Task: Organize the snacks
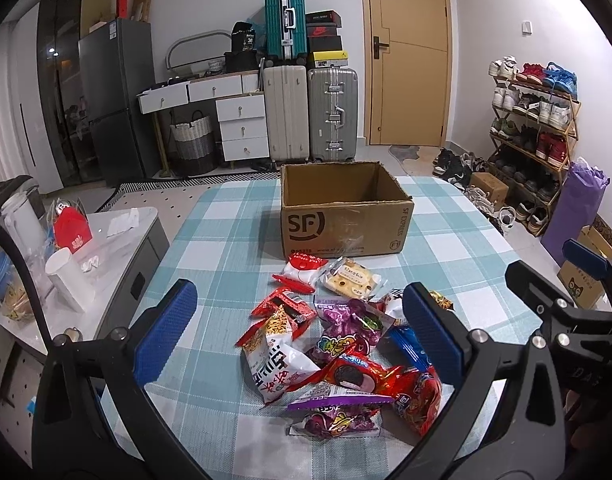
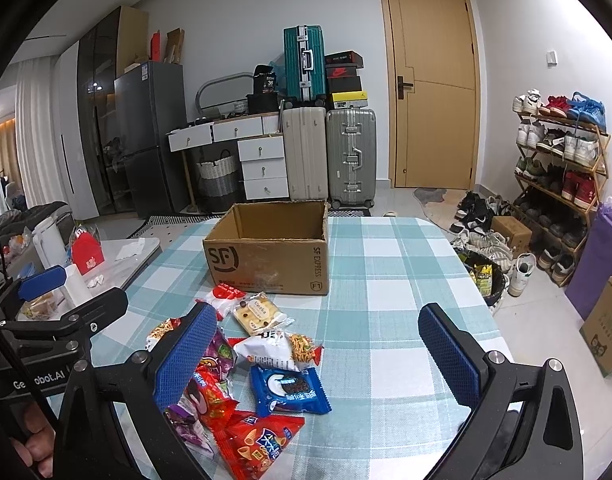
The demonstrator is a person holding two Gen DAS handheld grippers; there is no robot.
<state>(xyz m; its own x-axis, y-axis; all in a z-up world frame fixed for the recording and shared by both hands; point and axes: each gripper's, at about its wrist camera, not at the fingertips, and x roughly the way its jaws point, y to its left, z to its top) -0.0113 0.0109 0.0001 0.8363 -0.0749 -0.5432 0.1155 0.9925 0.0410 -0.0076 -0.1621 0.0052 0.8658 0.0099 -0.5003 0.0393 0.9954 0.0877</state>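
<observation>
An open, empty cardboard SF box (image 1: 344, 226) stands on the checked tablecloth (image 1: 226, 224); it also shows in the right wrist view (image 2: 268, 258). A pile of snack packets (image 1: 330, 344) lies in front of it, among them a cracker pack (image 1: 350, 276), a red noodle-snack bag (image 1: 272, 356) and a blue Oreo pack (image 2: 288, 390). My left gripper (image 1: 302, 338) is open above the pile. My right gripper (image 2: 322, 354) is open, just right of the pile, over the Oreo pack. The right gripper also shows at the right edge of the left wrist view (image 1: 586, 256).
A low side table (image 1: 118, 232) with a white cup (image 1: 68, 278), red box and bottles stands left of the table. Suitcases (image 1: 310, 116), drawers and a fridge stand at the back wall. A shoe rack (image 1: 538, 132), shoes and cardboard boxes lie on the right.
</observation>
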